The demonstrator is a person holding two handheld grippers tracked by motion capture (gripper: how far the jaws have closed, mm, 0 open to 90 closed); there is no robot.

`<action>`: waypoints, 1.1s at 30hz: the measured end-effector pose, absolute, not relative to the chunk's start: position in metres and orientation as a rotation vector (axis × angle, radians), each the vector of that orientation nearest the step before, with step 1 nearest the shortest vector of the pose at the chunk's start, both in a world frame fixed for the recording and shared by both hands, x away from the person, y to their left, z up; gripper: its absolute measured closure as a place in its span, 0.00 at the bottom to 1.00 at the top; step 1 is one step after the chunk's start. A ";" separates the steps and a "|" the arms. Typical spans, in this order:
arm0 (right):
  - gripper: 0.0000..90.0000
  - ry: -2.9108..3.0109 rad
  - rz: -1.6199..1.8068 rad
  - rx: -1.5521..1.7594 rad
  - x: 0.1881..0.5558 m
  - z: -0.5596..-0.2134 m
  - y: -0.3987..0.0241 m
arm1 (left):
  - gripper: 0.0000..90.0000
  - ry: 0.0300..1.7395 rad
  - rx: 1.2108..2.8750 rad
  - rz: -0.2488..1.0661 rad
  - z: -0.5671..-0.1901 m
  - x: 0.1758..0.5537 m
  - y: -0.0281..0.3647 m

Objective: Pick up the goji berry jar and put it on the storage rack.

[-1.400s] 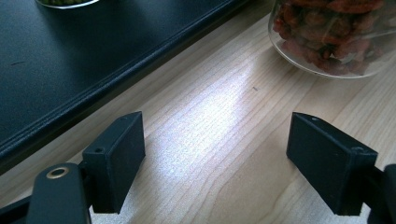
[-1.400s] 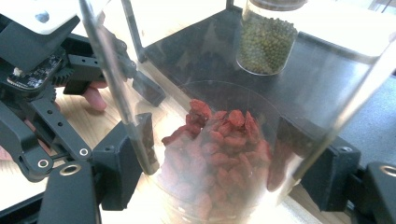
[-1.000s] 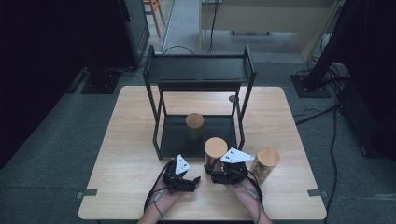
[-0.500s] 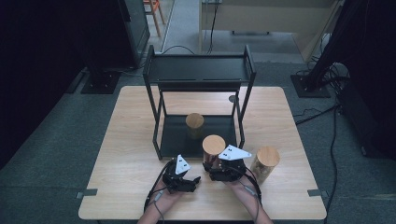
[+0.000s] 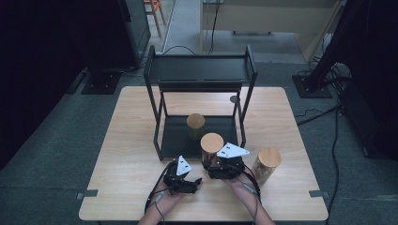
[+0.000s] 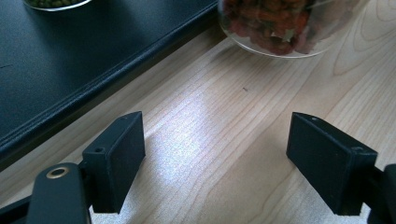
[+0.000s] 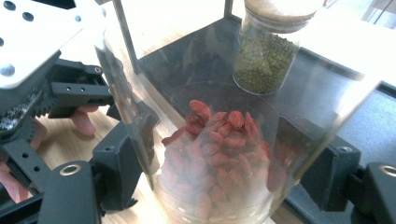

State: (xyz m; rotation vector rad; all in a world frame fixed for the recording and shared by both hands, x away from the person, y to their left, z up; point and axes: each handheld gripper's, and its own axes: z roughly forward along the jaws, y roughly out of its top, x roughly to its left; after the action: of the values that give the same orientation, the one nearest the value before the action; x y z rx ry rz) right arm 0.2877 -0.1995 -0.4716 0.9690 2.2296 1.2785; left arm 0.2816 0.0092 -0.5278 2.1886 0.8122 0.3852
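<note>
A glass jar of red berries [image 7: 219, 140] with a wooden lid [image 5: 212, 141] stands between the jaws of my right gripper [image 7: 224, 172], which is shut on its lower half. In the high view that gripper [image 5: 220, 166] holds the jar at the front edge of the black rack's lower shelf [image 5: 173, 136]. A jar of green beans [image 5: 195, 124] stands on that shelf, behind the held jar [image 7: 268, 56]. My left gripper [image 5: 184, 176] rests low over the table beside it, open with nothing between its fingers [image 6: 116, 154]. The red-berry jar's base [image 6: 285, 28] shows ahead of it.
A third wooden-lidded jar [image 5: 266, 164] stands on the table right of my right hand. The two-tier black rack [image 5: 202, 70] fills the table's middle, its upright posts [image 5: 243, 117] flanking the lower shelf. Bare wood [image 5: 122, 154] lies to the left.
My right gripper has carried the red-berry jar a little left and forward, toward the rack's lower shelf. The left gripper has hardly moved.
</note>
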 end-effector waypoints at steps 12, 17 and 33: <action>0.28 2.223 1.292 0.986 0.295 -0.469 -0.196 | 0.22 0.813 2.190 0.383 -0.528 0.281 0.009; 0.28 2.219 1.298 0.989 0.297 -0.468 -0.196 | 0.22 0.812 2.190 0.383 -0.528 0.281 0.009; 0.28 2.225 1.265 0.973 0.306 -0.467 -0.185 | 0.22 0.811 2.187 0.383 -0.528 0.281 0.009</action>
State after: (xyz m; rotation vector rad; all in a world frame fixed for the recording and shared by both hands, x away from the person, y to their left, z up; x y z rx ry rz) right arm 0.3062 -0.1854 -0.4668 0.9726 2.2247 1.2651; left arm 0.2814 0.0089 -0.5279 2.1870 0.8109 0.3829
